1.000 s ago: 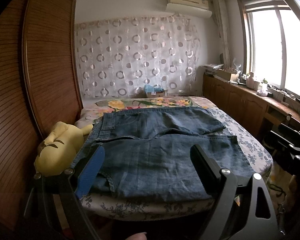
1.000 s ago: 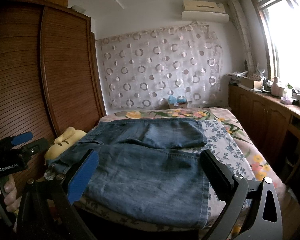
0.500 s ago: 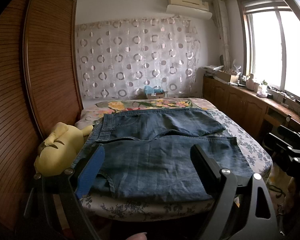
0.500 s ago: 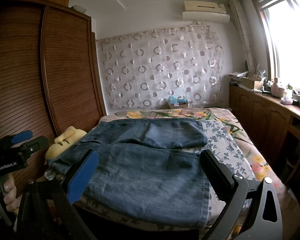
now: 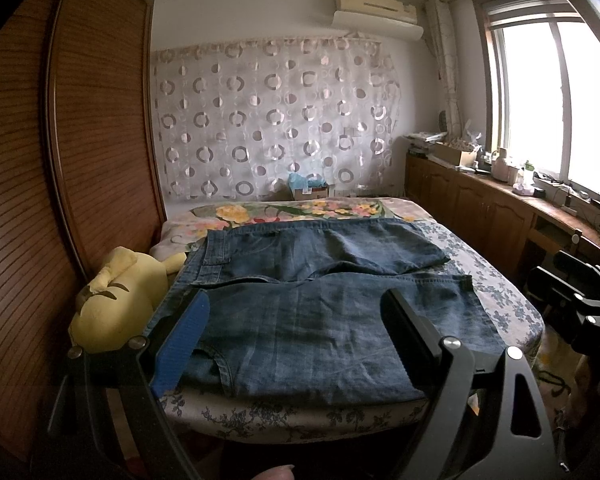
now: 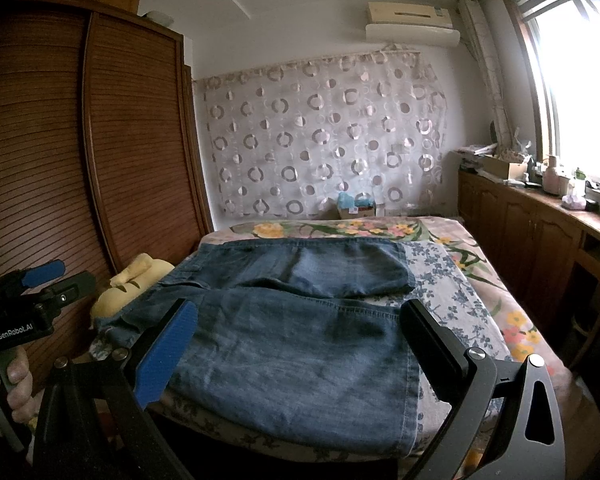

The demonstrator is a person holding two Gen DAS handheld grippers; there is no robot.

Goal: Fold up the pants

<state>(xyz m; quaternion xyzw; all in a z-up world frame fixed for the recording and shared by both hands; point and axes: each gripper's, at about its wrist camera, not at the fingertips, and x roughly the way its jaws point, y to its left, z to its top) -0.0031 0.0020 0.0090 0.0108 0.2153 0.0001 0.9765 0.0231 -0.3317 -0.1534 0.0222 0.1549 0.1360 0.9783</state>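
Blue denim pants (image 5: 320,312) lie flat on the bed (image 5: 292,420), waistband to the left and both legs running right, the near leg along the front edge. My left gripper (image 5: 296,300) is held in front of the bed's near edge, above the waist end, and stands open with nothing between its fingers. My right gripper (image 6: 300,308) is held the same way over the near leg (image 6: 300,352), open and clear of the cloth. In the right wrist view a hand holds the left gripper (image 6: 74,274) at the far left.
A yellow plush toy (image 5: 116,300) lies between the bed's left side and the tall wooden wardrobe (image 5: 80,160). Low wooden cabinets (image 5: 480,208) with clutter on top run under the window on the right. A small box (image 5: 308,190) stands beyond the far end of the bed.
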